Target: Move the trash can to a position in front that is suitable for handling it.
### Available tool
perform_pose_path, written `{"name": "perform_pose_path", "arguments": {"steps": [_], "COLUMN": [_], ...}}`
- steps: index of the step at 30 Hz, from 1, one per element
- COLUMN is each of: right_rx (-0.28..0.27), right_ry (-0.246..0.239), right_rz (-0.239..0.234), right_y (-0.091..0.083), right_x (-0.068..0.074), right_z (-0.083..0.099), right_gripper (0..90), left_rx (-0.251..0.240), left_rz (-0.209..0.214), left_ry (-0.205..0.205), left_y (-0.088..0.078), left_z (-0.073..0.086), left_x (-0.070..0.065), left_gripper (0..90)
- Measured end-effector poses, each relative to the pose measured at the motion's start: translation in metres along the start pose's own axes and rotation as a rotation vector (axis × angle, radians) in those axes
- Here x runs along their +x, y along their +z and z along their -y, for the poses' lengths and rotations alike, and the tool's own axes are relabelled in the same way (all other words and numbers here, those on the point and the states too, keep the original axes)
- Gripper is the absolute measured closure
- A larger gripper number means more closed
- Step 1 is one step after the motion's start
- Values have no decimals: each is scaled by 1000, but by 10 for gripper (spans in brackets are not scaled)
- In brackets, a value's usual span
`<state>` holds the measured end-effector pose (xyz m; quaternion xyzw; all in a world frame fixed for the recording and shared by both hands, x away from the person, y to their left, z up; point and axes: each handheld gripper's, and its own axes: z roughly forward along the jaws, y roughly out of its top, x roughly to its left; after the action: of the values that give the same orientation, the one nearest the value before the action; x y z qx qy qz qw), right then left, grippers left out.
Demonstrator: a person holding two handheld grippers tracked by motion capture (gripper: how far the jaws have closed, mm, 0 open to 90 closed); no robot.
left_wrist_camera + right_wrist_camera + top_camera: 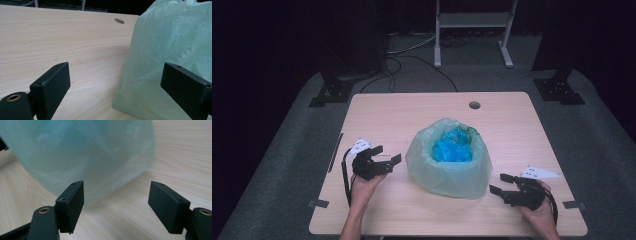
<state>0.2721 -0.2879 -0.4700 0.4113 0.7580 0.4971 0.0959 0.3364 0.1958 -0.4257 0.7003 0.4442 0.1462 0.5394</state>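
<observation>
green bag between open grippers – untouched, apart

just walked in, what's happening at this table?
A person holds a gripper in each hand on either side of a pale green bag standing open on the table, with crumpled blue plastic inside. The left gripper and right gripper are both open, pointed at the bag, not touching it.

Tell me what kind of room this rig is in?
Probably a lab or recording studio bay, not a home. A bare wooden table with a cable hole stands on grey carpet, dark curtains surround it, and black stand bases and loose cables sit behind it. On it: one green plastic bag.
</observation>
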Motion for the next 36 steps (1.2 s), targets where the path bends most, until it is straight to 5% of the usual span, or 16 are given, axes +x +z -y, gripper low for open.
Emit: {"name": "perform_pose_path", "arguments": {"steps": [10,17,36], "right_rx": [-10,-4,-7], "right_ry": [-57,-81,-134], "right_rz": [-95,-116,-76], "right_y": [11,19,44], "right_x": [26,35,48], "right_z": [-10,-17,-39], "right_gripper": [272,268,254], "left_rx": [-5,-12,-17], "left_rz": [4,1,2], "left_ry": [-1,-9,-17], "left_y": [-2,-3,-6], "left_z": [0,0,-2], "left_x": [-1,1,3], "left_gripper": [78,78,78]}}
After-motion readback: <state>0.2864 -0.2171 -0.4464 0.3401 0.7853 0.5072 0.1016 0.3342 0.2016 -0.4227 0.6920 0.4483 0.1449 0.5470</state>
